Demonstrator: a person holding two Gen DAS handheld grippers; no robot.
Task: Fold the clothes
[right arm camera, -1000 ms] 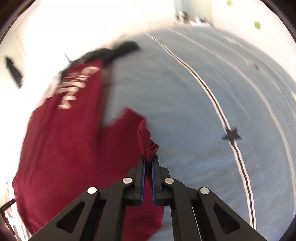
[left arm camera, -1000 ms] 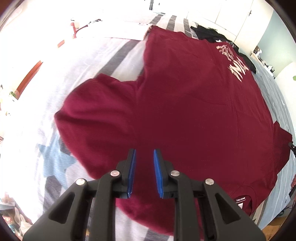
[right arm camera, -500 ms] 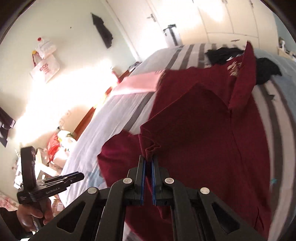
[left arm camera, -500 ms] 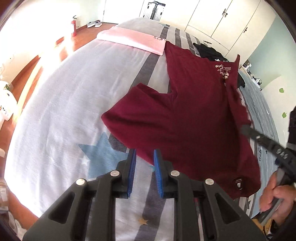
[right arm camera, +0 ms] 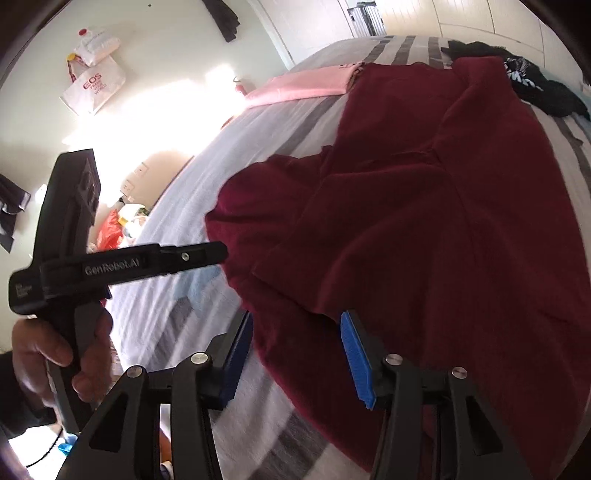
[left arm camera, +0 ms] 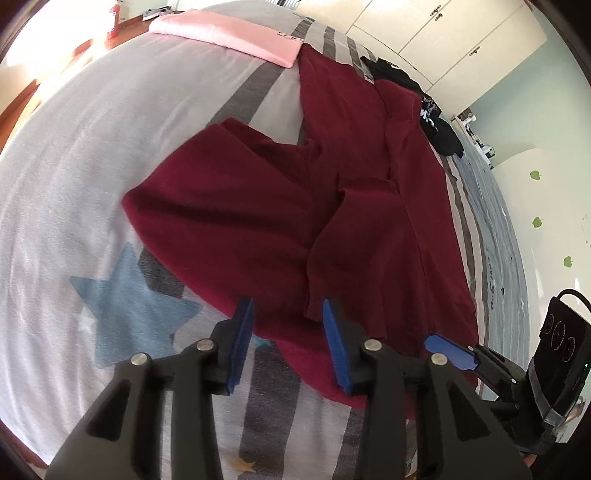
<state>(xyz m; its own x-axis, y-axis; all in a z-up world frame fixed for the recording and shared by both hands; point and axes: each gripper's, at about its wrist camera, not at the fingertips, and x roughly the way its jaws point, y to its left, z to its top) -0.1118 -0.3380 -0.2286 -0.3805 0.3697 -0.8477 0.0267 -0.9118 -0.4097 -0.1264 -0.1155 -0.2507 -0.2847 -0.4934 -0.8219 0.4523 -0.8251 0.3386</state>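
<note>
A dark red T-shirt (left arm camera: 351, 192) lies on the bed, its right side folded over the middle, with one sleeve spread out to the left (left arm camera: 221, 192). It also shows in the right wrist view (right arm camera: 424, 206). My left gripper (left arm camera: 288, 339) is open and empty, just above the shirt's near edge. My right gripper (right arm camera: 295, 354) is open and empty over the shirt's near part. The right gripper also shows at the lower right of the left wrist view (left arm camera: 450, 354). The left gripper, held in a hand, shows in the right wrist view (right arm camera: 207, 254).
The bed has a white sheet with grey stripes (left arm camera: 110, 129) and a blue star (left arm camera: 125, 302). A folded pink garment (left arm camera: 229, 33) lies at the far end. A black garment (left arm camera: 439, 122) lies beyond the shirt. White wardrobes (left arm camera: 443, 33) stand behind. Bags hang on the wall (right arm camera: 92, 81).
My right gripper carried the shirt's right side over the middle, then opened and let it go. My left gripper opened wider and moved near the shirt's front edge.
</note>
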